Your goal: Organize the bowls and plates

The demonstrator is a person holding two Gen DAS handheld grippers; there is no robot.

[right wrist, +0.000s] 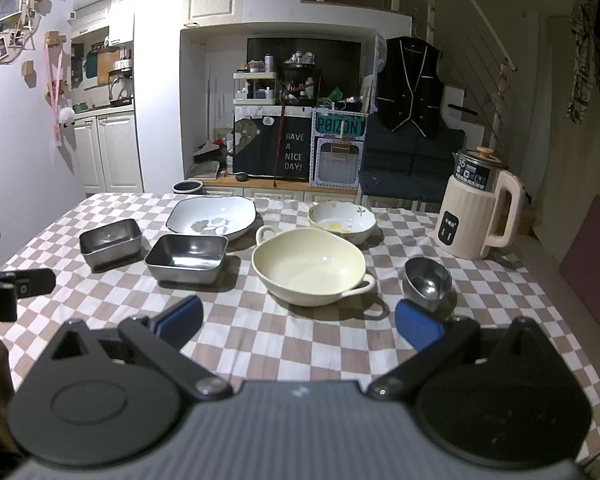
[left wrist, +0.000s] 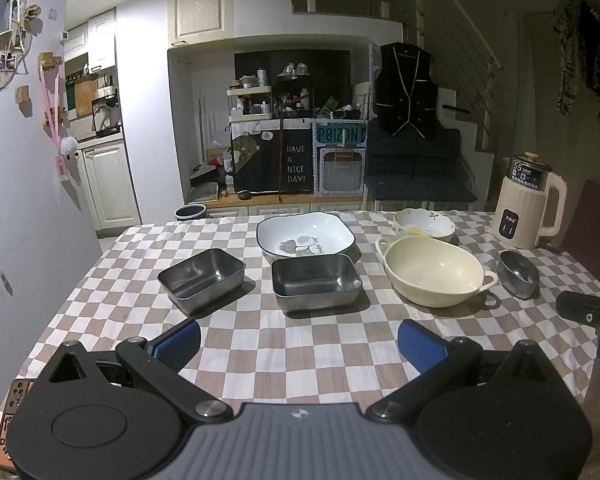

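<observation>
On the checkered tablecloth (left wrist: 300, 344) stand two steel rectangular trays (left wrist: 202, 276) (left wrist: 316, 280), a white square plate with a dark rim (left wrist: 306, 234), a cream two-handled bowl (left wrist: 434, 270), a small flowered bowl (left wrist: 424, 224) and a small steel bowl (left wrist: 518, 272). My left gripper (left wrist: 300, 344) hangs open over the near table edge, in front of the right tray. My right gripper (right wrist: 298, 320) is open too, in front of the cream bowl (right wrist: 310, 266), with the steel bowl (right wrist: 428, 280) just beyond its right finger. Neither holds anything.
A cream electric kettle (right wrist: 478, 216) stands at the table's back right. The other gripper shows at the right edge (left wrist: 588, 312) of the left wrist view and the left edge (right wrist: 16, 286) of the right wrist view. Shelves, cabinets and a hanging vest lie beyond the table.
</observation>
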